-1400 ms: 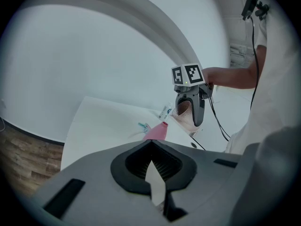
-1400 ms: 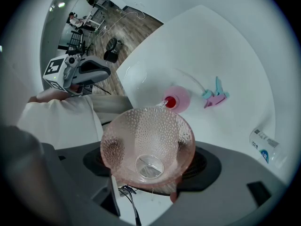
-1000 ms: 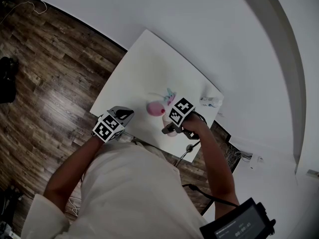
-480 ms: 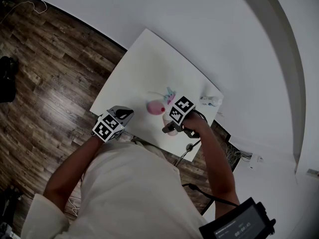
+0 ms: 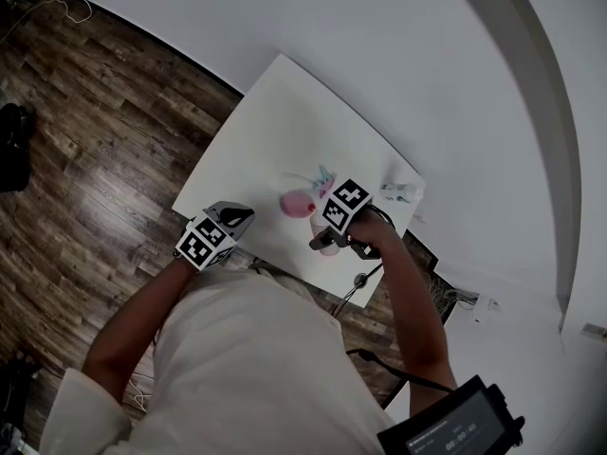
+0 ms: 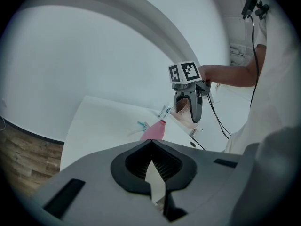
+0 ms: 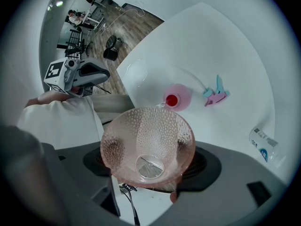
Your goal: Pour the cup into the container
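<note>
Right fingers (image 7: pixel 149 149) clamped on both sides of clear pink dimpled plastic cup (image 7: pixel 146 131), cup tipped, rim close above red mouth of pink bottle-shaped container (image 7: pixel 178 97) at middle of white tabletop (image 5: pixel 275 131). Left fingers (image 6: pixel 153 171) pressed together, holding nothing, at near left tabletop edge.

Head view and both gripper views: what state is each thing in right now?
cup: tipped, rim at the container's mouth, no contents visible.
container: upright, uncapped.
spray head: detached, lying beside the container.
small bottle: lying on its side.
right gripper: shut on the cup.
left gripper: shut, empty.
</note>
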`<state>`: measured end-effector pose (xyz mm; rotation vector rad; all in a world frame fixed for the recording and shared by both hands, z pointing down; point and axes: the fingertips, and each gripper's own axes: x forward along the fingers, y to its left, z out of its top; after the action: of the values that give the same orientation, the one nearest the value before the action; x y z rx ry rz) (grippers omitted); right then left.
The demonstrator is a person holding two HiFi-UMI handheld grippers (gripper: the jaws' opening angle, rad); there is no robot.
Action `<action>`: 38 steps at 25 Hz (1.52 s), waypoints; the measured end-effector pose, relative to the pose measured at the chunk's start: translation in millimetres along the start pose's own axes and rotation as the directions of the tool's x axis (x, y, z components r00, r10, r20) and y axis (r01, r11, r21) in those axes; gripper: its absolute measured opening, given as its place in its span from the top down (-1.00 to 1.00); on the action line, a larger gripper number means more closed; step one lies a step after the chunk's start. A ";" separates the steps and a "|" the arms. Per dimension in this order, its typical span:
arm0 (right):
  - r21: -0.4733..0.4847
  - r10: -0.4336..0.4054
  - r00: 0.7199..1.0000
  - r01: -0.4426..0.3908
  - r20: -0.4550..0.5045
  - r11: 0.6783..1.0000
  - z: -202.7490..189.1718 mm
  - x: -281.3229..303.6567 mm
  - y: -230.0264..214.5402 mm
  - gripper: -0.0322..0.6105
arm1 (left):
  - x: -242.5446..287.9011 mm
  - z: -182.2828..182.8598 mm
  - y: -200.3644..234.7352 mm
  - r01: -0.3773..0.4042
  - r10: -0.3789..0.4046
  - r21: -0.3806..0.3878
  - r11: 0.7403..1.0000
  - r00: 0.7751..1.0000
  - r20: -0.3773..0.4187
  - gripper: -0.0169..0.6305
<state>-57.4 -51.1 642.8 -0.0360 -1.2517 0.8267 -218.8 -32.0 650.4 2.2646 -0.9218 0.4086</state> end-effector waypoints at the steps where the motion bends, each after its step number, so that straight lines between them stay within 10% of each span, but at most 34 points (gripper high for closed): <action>1: 0.000 0.001 1.000 -0.001 -0.002 1.000 -0.3 0.1 -0.1 -0.30 | -0.1 -0.2 -0.4 -0.001 0.001 0.000 1.000 1.000 0.000 0.92; 38: 0.007 0.021 0.999 -0.021 -0.040 1.000 0.4 0.1 -3.2 -0.30 | -1.9 -3.9 -0.6 -0.003 0.003 -0.004 1.000 1.000 -0.002 0.92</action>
<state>-56.0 -53.5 644.4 -0.0603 -1.2127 0.8442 -219.9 -28.1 652.0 2.2592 -0.9239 0.4103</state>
